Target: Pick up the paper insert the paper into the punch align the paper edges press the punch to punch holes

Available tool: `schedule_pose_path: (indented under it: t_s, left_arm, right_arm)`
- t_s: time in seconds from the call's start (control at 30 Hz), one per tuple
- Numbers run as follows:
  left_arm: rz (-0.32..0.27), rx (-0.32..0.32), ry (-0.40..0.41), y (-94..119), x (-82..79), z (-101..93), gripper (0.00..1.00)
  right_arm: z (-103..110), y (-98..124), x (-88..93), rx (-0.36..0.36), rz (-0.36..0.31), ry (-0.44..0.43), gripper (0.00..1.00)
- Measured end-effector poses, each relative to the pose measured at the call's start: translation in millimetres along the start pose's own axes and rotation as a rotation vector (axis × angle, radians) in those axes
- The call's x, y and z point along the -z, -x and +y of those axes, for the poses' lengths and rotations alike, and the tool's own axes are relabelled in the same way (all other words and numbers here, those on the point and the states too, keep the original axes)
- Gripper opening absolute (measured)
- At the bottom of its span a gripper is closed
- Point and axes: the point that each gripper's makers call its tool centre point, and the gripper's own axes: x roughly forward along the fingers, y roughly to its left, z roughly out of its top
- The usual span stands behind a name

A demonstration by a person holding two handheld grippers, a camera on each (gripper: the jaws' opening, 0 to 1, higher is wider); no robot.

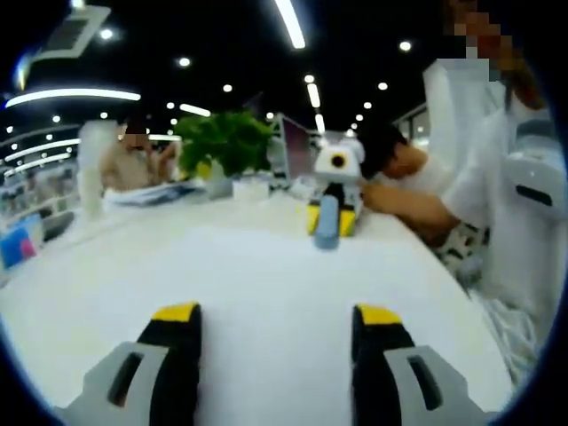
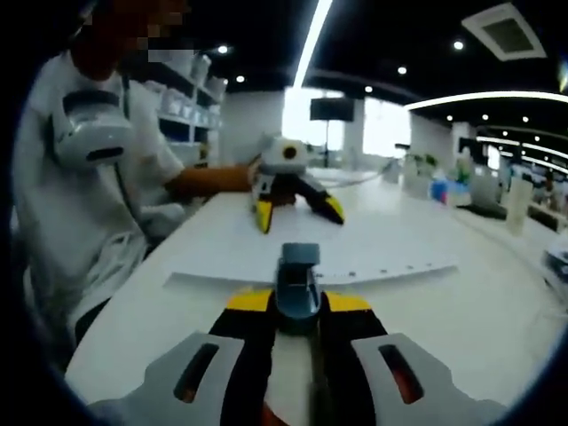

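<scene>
Paper [image 2: 355, 253] flat on white table [image 2: 497, 311], a row of punched holes along its near edge. Blue-grey punch [image 2: 298, 284] at that edge, clamped between closed jaws of right gripper [image 2: 298, 306]. Left gripper [image 1: 277, 324] jaws spread wide, nothing held, above bare tabletop, facing the right gripper across it. Seated person in white [image 2: 98, 177] alongside table. Green plant [image 1: 226, 140] at far end.

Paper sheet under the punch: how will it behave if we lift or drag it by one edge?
The paper looks thin and lies flat on the table, so it would probably droop if lifted by one edge. It seems light, so likely slides easily on the smooth top. The right tongs grip the punch sitting on its edge, which may pin it there.
</scene>
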Motion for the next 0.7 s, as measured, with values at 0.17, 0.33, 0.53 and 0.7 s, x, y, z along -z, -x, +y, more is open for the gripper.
schedule_pose_path:
  t_s: [0.17, 0.33, 0.53, 0.7]
  left_arm:
    - [0.0, 0.0, 0.0, -0.4, 0.0, -2.6, 0.69]
    - [0.0, 0.001, 0.0, -0.7, 0.1, -5.2, 0.69]
    - [0.0, 0.002, 0.0, -1.1, 0.1, -8.5, 0.69]
    - [-0.002, 0.002, 0.0, -1.4, 0.0, -11.3, 0.69]
  right_arm:
    - [5.2, -1.7, -0.6, -0.008, 0.002, 0.002, 0.23]
    - [7.8, -2.4, -1.0, -0.01, 0.006, 0.006, 0.23]
    - [8.6, -2.5, -0.9, -0.001, 0.007, -0.003, 0.23]
    - [7.9, -3.2, 0.5, 0.005, 0.014, 0.009, 0.25]
